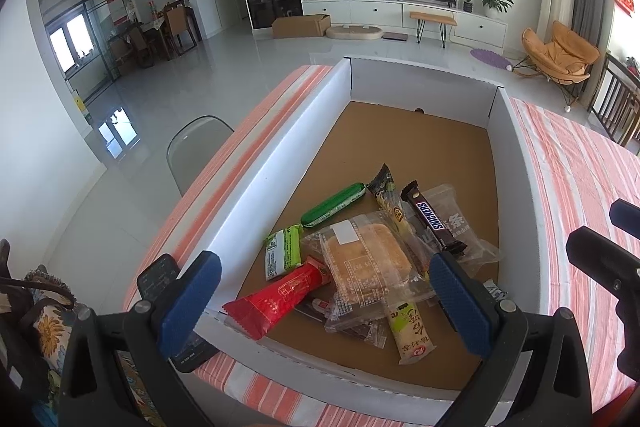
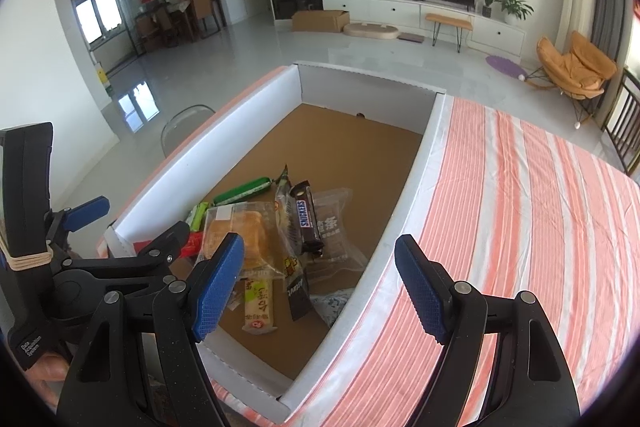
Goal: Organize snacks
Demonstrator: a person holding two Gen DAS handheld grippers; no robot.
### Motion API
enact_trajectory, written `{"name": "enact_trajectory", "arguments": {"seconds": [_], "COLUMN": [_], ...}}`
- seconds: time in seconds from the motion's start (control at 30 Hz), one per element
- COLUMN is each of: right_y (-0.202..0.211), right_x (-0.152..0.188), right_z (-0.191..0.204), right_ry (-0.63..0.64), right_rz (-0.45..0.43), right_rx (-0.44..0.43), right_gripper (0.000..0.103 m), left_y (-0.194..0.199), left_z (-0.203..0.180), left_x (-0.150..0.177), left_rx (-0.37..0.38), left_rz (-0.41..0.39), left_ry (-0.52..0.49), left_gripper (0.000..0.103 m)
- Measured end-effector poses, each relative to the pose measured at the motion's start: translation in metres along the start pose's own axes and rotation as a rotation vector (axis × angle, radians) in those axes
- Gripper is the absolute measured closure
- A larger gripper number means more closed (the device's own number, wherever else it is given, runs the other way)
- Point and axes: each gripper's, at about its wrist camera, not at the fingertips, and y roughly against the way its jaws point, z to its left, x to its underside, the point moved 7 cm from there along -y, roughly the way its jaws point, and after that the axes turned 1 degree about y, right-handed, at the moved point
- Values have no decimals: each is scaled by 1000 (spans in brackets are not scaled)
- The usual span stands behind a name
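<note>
Snack packets heaped at near end of white-walled cardboard box on striped tablecloth: Snickers bar atop clear pouch, cake in clear wrap, red packet, green stick.

Left gripper above heap, fingers wide, nothing held. Right gripper over box's right wall, fingers wide, nothing held.

Scene fits either snacks all gathered or sorting midway; cannot tell.

Judgement: if picking, take top-lying packet, pinch across narrow width, avoid slippery seams.
</note>
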Motion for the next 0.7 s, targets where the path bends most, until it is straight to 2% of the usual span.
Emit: {"name": "enact_trajectory", "arguments": {"seconds": [0.37, 0.7], "right_y": [-5, -9], "right_x": [-1, -2], "right_z": [6, 13], "right_ry": [14, 28], "right_rz": [8, 17], "right_rx": [-5, -11], "right_gripper": [22, 22], "left_y": [4, 13], "left_z": [2, 7], "left_x": [-3, -4], "left_rx": [-3, 29], "left_rz": [-22, -39], "left_ry": [-3, 29], "left_gripper": [0, 0]}}
